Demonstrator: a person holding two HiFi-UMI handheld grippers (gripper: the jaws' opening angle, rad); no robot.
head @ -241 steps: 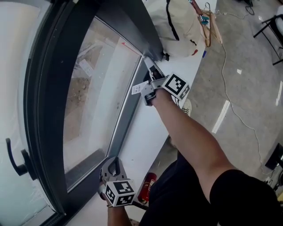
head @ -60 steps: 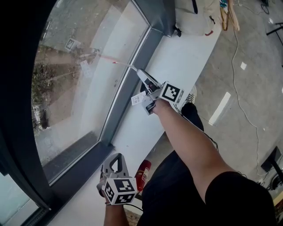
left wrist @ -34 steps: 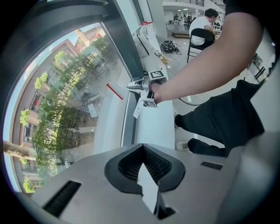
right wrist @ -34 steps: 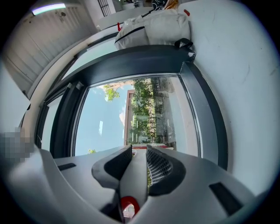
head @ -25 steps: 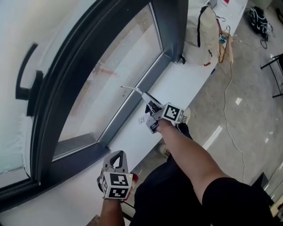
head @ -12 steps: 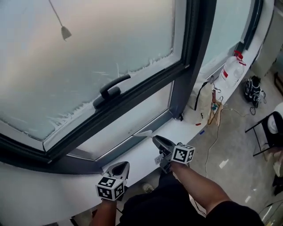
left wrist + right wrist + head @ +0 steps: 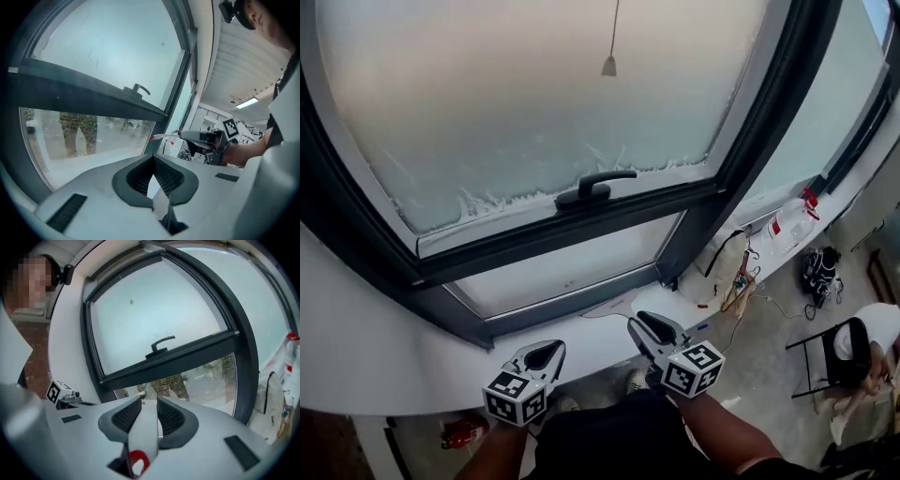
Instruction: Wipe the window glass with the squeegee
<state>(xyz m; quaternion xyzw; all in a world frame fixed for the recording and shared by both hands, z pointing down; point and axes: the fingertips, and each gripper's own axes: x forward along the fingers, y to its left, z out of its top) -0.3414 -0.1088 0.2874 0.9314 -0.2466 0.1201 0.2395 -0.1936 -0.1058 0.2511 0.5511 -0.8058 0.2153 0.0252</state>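
**Right tool** (image 7: 643, 324): closed on the white handle of the squeegee (image 7: 144, 430), whose blade end reaches over the white sill (image 7: 384, 347) toward the lower pane of window glass (image 7: 572, 274); contact with the glass cannot be told. **Left tool** (image 7: 551, 351): jaws together with nothing between them, held near the right tool above the sill. Above both is the frosted upper pane (image 7: 534, 94) with its dark window handle (image 7: 595, 186).
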